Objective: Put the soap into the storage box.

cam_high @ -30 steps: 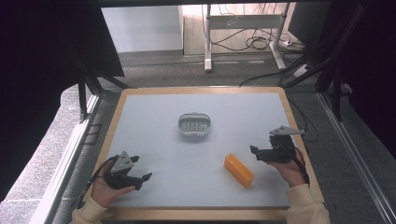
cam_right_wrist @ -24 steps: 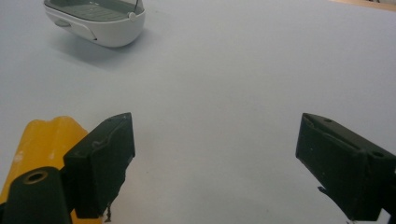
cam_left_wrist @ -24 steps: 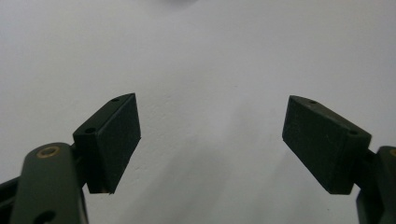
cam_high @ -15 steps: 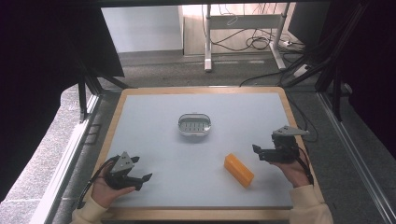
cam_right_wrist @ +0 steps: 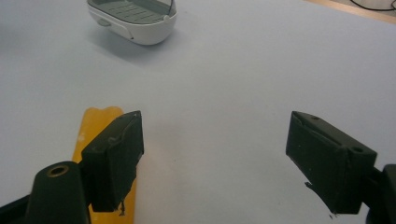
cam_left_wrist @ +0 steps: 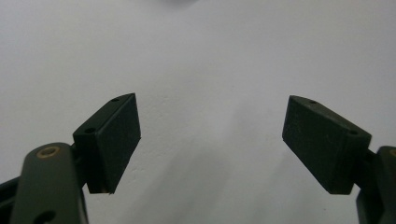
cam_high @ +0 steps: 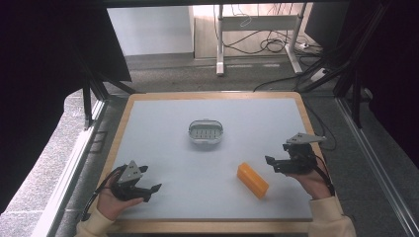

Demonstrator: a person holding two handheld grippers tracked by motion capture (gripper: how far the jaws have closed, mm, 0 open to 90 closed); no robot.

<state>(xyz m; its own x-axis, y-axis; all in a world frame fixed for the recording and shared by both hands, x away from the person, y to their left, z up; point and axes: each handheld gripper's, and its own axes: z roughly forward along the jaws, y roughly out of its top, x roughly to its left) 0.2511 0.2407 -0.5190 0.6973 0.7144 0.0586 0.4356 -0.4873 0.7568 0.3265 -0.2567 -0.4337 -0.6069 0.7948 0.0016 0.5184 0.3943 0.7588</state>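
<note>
An orange bar [cam_high: 252,180] lies flat on the pale table [cam_high: 207,95], right of the middle and near the front. A grey soap dish [cam_high: 205,132] with a slotted insert stands at the centre. My right gripper [cam_high: 272,165] hovers just right of the bar and is open; its jaws have just been closing with nothing between them. In the right gripper view [cam_right_wrist: 215,158] the orange bar [cam_right_wrist: 95,123] lies partly behind the left jaw, and the soap dish [cam_right_wrist: 133,16] is farther off. My left gripper [cam_high: 150,179] rests open at the front left, over bare table [cam_left_wrist: 212,140].
A wooden rim frames the table. Beyond its far edge are a grey floor, desk legs [cam_high: 219,44] and loose cables [cam_high: 269,45]. Dark frame bars [cam_high: 89,98] stand at both sides.
My right gripper has drifted slightly toward the near edge, beside the orange bar. The left hand, the bar and the dish stay where they were.
</note>
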